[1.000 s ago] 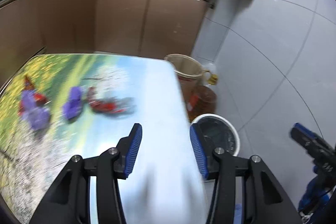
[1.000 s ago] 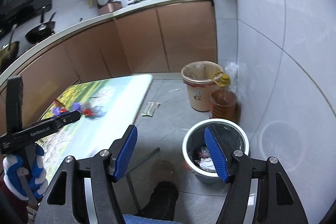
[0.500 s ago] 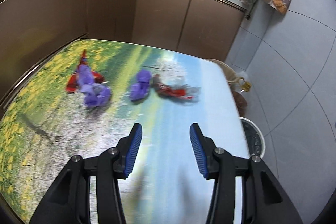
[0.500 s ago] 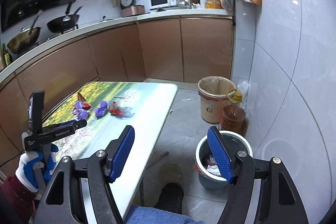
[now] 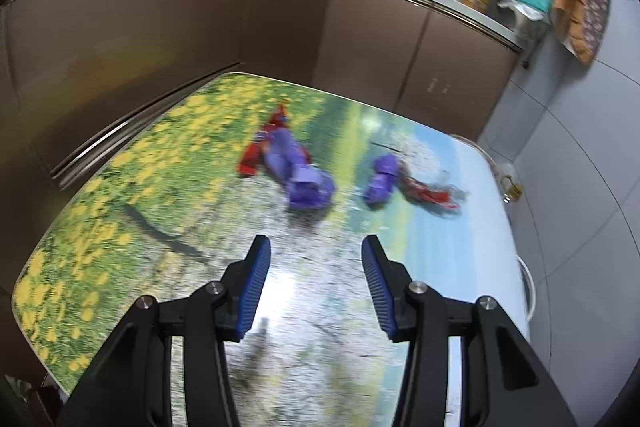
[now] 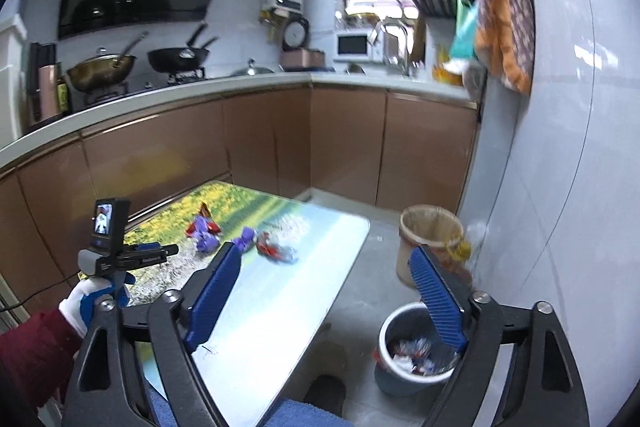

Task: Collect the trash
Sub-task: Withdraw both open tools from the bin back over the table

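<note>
Where brown cabinets (image 6: 344,147) turn, a flower-printed table (image 5: 140,195), wrapper-strewn.

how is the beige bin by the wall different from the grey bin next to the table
The beige bin is tall, lined with a bag, and its contents are not visible; the grey bin is squat and visibly holds wrappers. The beige bin stands farther off, nearer the cabinets; the grey bin sits close to the right gripper. Both stand upright on the floor, lidless.
</note>
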